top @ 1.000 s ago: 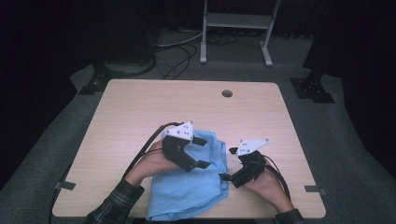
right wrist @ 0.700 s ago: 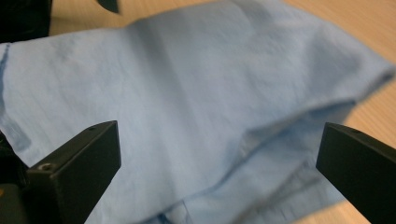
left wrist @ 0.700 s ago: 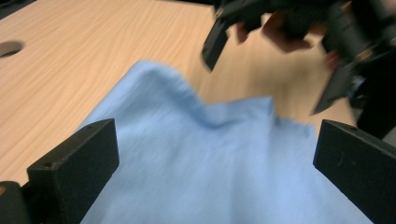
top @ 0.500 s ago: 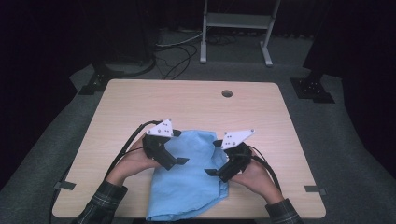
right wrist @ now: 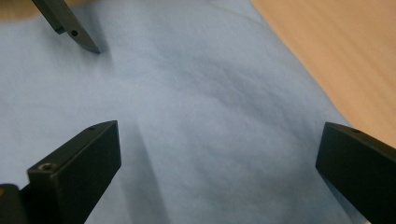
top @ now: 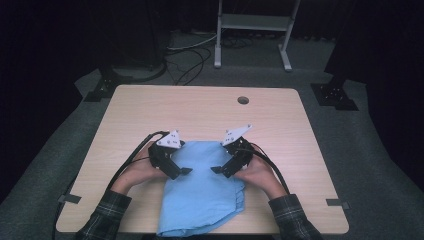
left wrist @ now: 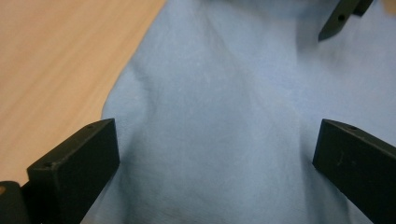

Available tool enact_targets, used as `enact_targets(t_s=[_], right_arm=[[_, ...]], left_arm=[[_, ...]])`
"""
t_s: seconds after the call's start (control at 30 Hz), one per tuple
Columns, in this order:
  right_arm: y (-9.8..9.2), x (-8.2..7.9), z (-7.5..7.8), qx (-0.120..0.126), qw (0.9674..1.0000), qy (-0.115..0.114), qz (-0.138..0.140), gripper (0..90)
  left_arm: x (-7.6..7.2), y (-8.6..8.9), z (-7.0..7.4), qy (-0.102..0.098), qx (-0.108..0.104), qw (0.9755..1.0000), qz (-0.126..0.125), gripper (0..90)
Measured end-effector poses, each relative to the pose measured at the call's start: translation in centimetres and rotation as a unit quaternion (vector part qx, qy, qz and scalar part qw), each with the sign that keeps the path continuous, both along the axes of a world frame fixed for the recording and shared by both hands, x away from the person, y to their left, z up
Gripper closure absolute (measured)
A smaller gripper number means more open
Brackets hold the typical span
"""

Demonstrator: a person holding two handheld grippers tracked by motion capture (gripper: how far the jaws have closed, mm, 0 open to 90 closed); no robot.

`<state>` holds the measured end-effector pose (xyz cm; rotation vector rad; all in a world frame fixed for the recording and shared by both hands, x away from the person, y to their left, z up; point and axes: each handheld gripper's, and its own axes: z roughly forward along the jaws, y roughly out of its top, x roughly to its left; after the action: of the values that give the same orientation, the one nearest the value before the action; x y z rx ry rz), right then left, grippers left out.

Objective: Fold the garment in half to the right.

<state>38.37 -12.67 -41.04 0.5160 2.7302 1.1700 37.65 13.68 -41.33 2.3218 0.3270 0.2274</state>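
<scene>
While a person's two forearms in plaid sleeves reach in from the near edge, a light wooden table (top: 150, 115) stands on grey carpet in a dark room. On its near middle lies a crumpled light blue cloth (top: 200, 195), its near end reaching the table's near edge. The left gripper (top: 186, 171) sits over the cloth's left side, its jaws wide apart after just opening, with only loose cloth showing between them. The right gripper (top: 215, 170) faces it from the right, just beside it, jaws likewise spread wide and clamping nothing. A small round hole (top: 243, 100) marks the table's far right. Beyond the table, black cables (top: 190, 55) trail across the floor beside a grey metal stand (top: 252, 22).
</scene>
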Motion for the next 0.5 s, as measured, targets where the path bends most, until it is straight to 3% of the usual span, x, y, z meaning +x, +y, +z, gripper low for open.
enact_targets(t_s=[0.2, 0.27, 0.33, 0.43, 0.5], right_arm=[[-0.2, 0.3, -2.1, -0.036, 0.9993, 0.013, 0.006, 0.0], [0.0, 0.3, -2.6, -0.052, 0.9984, -0.001, 0.02, 0.0], [-0.3, 0.7, -2.6, -0.052, 0.9981, 0.0, 0.034, 0.0], [-0.9, 1.5, -2.8, -0.038, 0.9981, -0.003, 0.048, 0.0], [-1.1, 2.1, -2.7, -0.043, 0.9977, -0.003, 0.052, 0.0]], left_arm=[[0.2, -0.5, -1.3, 0.017, 0.012, 0.9997, 0.01, 0.0], [0.3, -0.4, -1.9, 0.023, -0.002, 0.9996, 0.018, 0.0], [0.2, -0.4, -2.1, 0.015, -0.008, 0.9996, 0.023, 0.0], [0.4, -0.9, -2.1, 0.0, 0.007, 0.9993, 0.037, 0.0], [0.7, -1.3, -2.0, -0.001, 0.012, 0.9988, 0.047, 0.0]])
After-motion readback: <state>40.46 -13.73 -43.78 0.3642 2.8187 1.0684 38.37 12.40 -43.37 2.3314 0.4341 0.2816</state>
